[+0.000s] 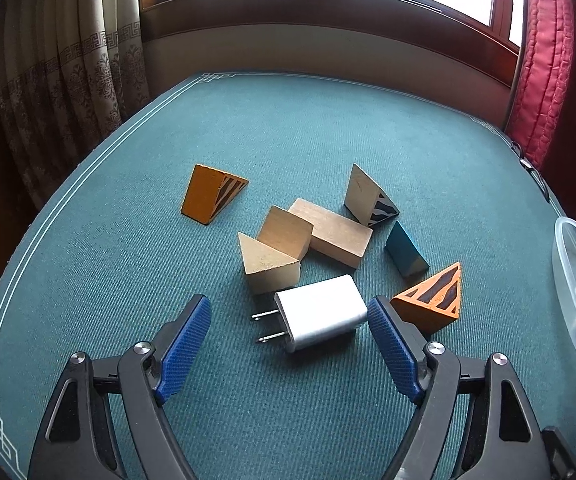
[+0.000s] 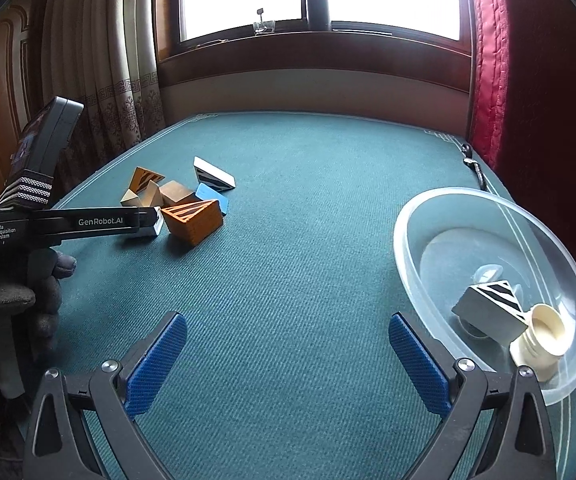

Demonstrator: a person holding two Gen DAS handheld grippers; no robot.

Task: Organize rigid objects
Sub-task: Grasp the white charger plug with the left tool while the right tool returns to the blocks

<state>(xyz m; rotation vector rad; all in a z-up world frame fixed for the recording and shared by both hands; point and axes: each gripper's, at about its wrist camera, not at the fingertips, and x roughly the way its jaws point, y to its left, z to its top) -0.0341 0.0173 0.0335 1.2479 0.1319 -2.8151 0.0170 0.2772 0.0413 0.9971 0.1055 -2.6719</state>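
Smooth white plastic charger [image 1: 320, 312], a rounded block with two metal prongs pointing left, lying flat on the tabletop [image 1: 127, 240] between the blue ribbed pads of the left hand-held gripper [image 1: 288, 320]. Jaws apart — right pad about touching the charger's end, left pad well clear of the prongs, so not clamped.

Just beyond the charger, a loose cluster of hard wooden blocks: plain pale wedge [image 1: 267, 264] and plain rectangular block [image 1: 332, 236] touching near the centre; orange wedge with black stripes [image 1: 432, 300] just right of the charger; second orange striped wedge [image 1: 209, 194] apart at far left; white wedge with black stripes [image 1: 368, 196] at the far side; small blue wedge [image 1: 404, 252] beside it.

Tabletop covered in teal ribbed cloth with a thin white line border and knot corners. Beyond it, a dark wooden window frame with bright glass, patterned beige curtain [image 1: 67, 80] at left, red quilted fabric [image 1: 544, 60] at right.

Right hand-held gripper [image 2: 288, 360] over bare cloth, jaws wide apart, nothing between them. Clear plastic bowl [image 2: 420, 216] at near right, holding a white striped wedge [image 2: 488, 308] and a cream ridged cap [image 2: 540, 340]. Gloved hand [image 2: 15, 300] at left edge — gripping the other tool's handle.
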